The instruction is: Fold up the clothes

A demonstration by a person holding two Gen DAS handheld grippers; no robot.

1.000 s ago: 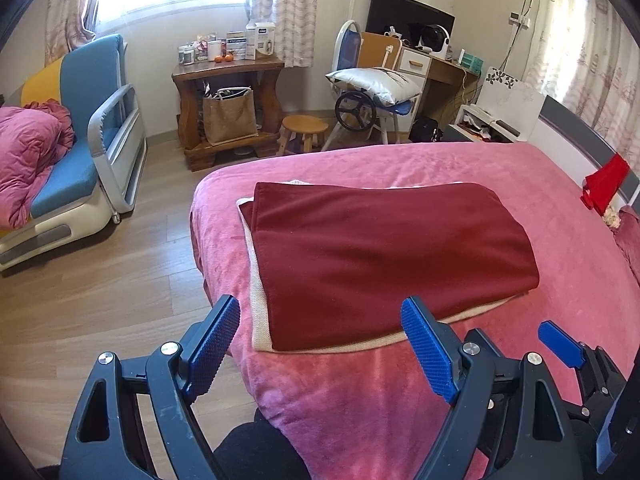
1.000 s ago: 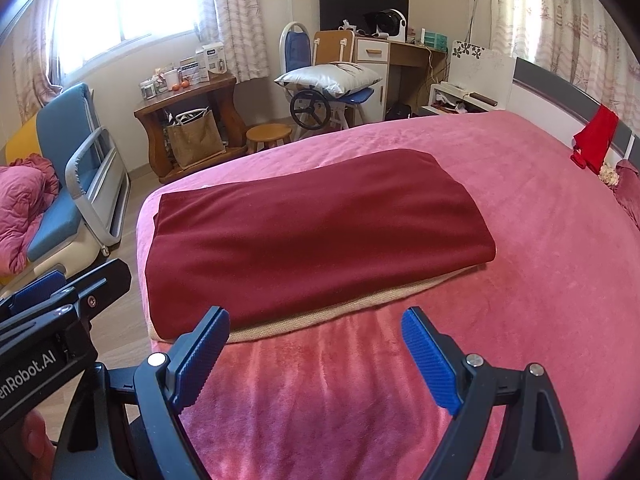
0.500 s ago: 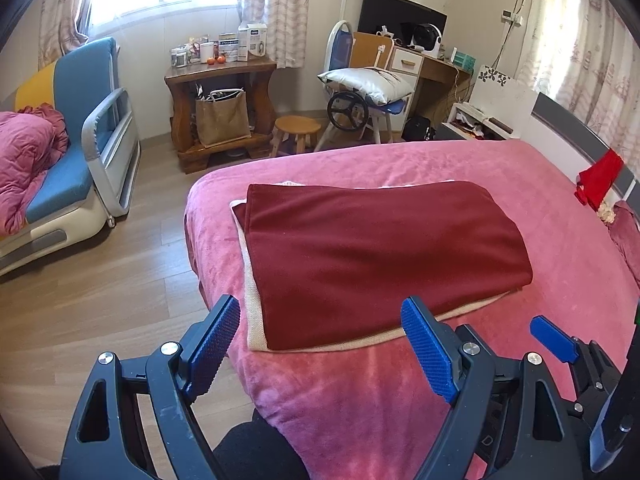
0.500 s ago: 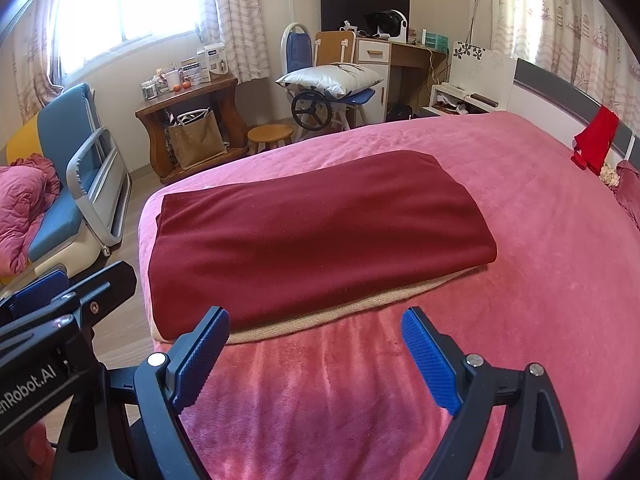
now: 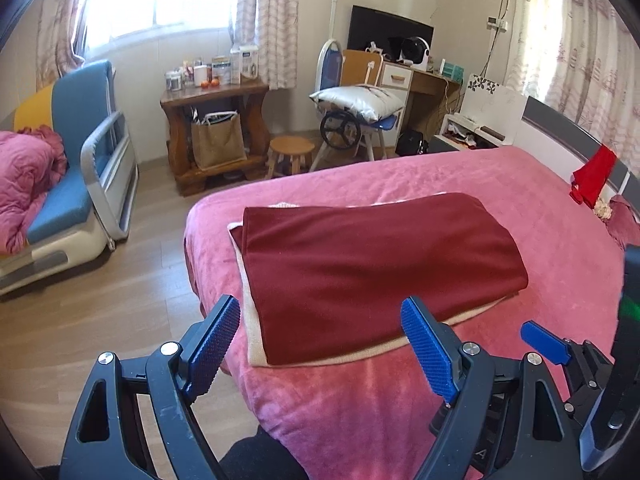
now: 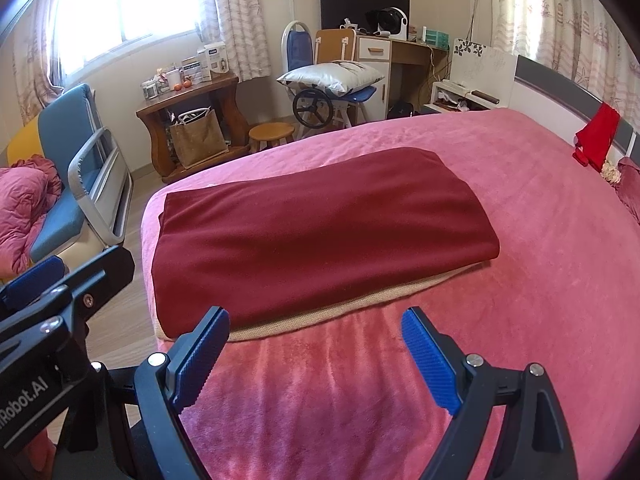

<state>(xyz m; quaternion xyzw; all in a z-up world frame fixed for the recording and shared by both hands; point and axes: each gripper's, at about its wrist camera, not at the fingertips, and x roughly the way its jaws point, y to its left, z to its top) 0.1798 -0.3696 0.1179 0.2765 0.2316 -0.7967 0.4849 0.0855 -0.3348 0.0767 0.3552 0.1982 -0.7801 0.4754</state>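
Note:
A folded dark red garment (image 5: 372, 268) (image 6: 320, 232) lies flat on the pink bed (image 5: 520, 200) (image 6: 540, 260), on top of a folded cream piece (image 5: 248, 320) (image 6: 340, 312) whose edge shows at its near side. My left gripper (image 5: 324, 340) hovers open just short of the stack's near left corner, nothing between its blue pads. My right gripper (image 6: 316, 356) stands open above the bedspread in front of the stack's near edge, also empty. Each gripper shows at the edge of the other's view.
A small red cloth (image 6: 596, 136) hangs at the headboard on the right. Beyond the bed's foot are a wooden side table (image 5: 216, 120), a round stool (image 5: 290, 152), a chair with a white pillow (image 5: 356, 100) and a blue armchair (image 5: 80, 160) holding a pink quilt.
The left gripper's view has shifted slightly, so the stack now sits a little further right in it. The right gripper has stayed still. Both remain open and empty.

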